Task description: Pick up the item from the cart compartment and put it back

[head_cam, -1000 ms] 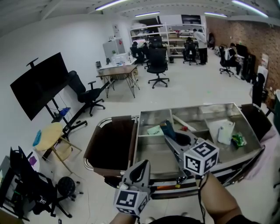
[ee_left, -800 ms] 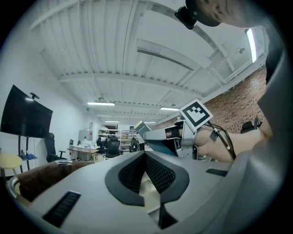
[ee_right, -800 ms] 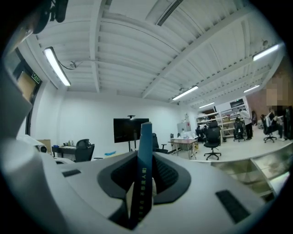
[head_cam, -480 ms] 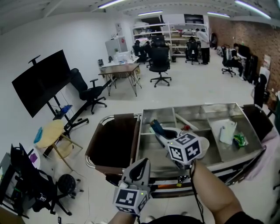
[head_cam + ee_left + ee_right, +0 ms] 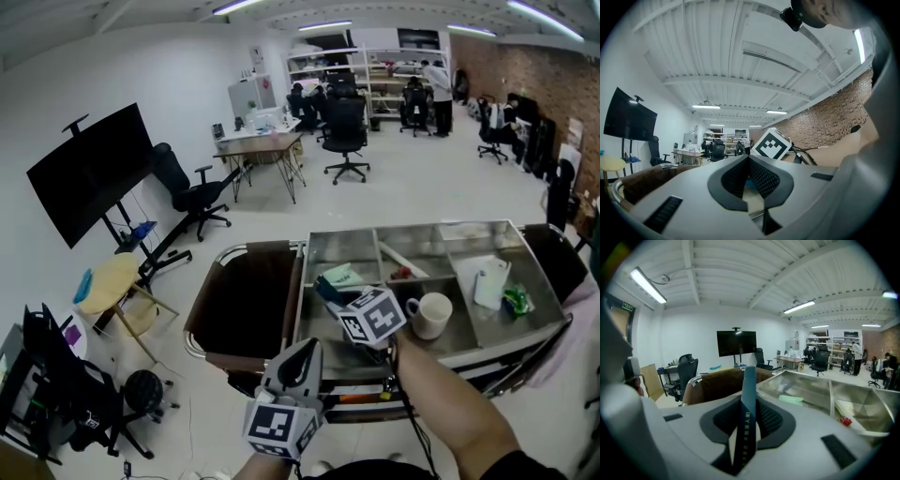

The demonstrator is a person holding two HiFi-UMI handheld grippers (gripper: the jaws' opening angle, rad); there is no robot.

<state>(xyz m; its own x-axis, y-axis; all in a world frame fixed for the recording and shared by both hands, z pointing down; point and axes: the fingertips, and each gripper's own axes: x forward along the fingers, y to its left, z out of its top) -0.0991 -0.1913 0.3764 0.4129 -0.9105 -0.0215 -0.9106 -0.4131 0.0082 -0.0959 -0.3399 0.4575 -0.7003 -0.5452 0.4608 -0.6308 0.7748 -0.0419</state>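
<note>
Right tongs (image 5: pixel 749 404) clenched on a thin teal packet (image 5: pixel 748 376), held upright over the steel cart's (image 5: pixel 487 228) near-left compartment, white mug (image 5: pixel 431 315) near on the right; left tongs (image 5: pixel 749 161) closed, empty, below the cart's near edge.

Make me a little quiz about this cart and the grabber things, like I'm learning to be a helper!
1. True or false: the right gripper is clamped on a thin teal packet.
2. Which of these stands in a compartment of the cart? A) a white mug B) a banana C) a hammer
3. Fill in the blank: the jaws of the left gripper are ____, with nothing between them.

Key: 1 true; 2 A; 3 together.
</note>
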